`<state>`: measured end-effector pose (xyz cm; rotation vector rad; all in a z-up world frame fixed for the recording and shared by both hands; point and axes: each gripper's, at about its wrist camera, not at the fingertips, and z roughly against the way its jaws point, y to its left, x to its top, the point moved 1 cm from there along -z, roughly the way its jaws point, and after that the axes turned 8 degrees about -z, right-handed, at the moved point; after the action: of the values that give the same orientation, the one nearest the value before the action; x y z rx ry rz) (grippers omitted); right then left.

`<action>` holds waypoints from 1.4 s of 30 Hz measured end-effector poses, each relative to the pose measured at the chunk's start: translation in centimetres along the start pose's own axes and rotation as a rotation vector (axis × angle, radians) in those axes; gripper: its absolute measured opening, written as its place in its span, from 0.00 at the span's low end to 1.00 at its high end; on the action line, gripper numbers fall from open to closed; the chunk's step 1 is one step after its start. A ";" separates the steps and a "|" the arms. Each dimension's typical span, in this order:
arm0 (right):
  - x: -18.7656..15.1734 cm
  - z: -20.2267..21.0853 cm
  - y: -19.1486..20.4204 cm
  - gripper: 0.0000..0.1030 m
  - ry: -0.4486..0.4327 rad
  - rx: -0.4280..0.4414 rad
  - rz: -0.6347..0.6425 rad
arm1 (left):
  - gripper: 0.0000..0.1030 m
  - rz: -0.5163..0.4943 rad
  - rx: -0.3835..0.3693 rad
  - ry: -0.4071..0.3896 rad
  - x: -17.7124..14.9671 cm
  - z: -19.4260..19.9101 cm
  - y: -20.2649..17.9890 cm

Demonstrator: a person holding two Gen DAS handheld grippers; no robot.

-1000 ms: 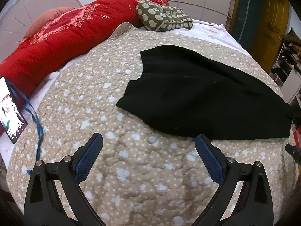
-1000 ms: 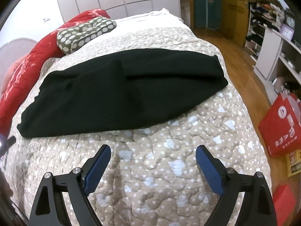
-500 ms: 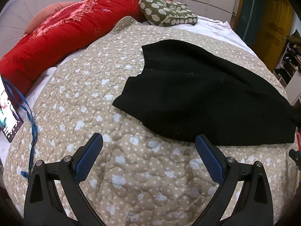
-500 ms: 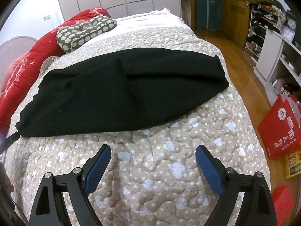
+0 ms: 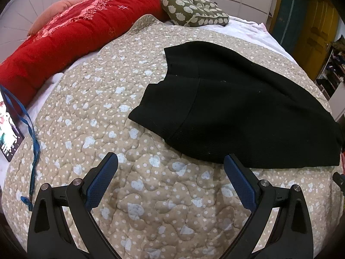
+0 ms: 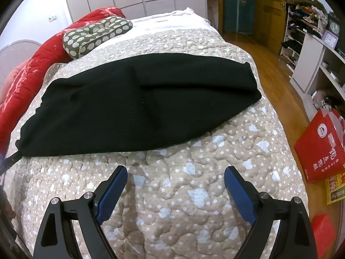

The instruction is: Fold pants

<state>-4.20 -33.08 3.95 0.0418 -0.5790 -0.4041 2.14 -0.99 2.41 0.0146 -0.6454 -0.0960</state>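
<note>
the black pants [image 5: 237,108] lie spread flat across my beige quilt [image 5: 129,129] with its pale heart and dot print, already doubled lengthwise so one leg sits on the other. my left gripper [image 5: 170,172] hangs just above the quilt near the pants' near edge, its blue-padded fingers [image 5: 101,180] wide apart and holding nothing; the right-hand finger tip sits just beside the fabric's hem. from my right gripper [image 6: 175,183] i see the same pants [image 6: 140,105] stretching across the bed, the blunt end toward the bed's right side. this gripper is also spread wide and empty, apart from the cloth, over bare quilt [image 6: 194,194]. a red comforter [image 5: 75,32] and a green patterned cushion [image 5: 192,10] lie beyond the pants. a phone [image 5: 8,129] with a blue lanyard [image 5: 32,140] rests at the quilt's left edge, and a red bag [image 6: 319,146] stands on the wooden floor.
</note>
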 end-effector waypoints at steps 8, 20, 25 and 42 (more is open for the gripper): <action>0.0 -0.1 -0.1 0.88 0.001 -0.002 0.005 | 0.96 0.012 -0.006 0.006 0.1 -0.2 0.3; -0.1 0.1 -0.2 0.88 0.001 0.005 0.000 | 0.96 0.125 -0.185 0.040 0.2 -0.7 1.2; -0.3 0.5 -0.7 0.88 -0.011 0.049 -0.014 | 0.96 0.300 -0.300 0.023 0.6 -1.6 2.2; 2.8 -2.6 0.7 0.22 -0.034 0.345 -0.188 | 0.09 0.345 -0.452 0.019 3.5 -2.2 1.6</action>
<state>-0.38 -33.72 3.31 0.4236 -0.6757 -0.4838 6.35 0.21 2.82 -0.5295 -0.5874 0.0931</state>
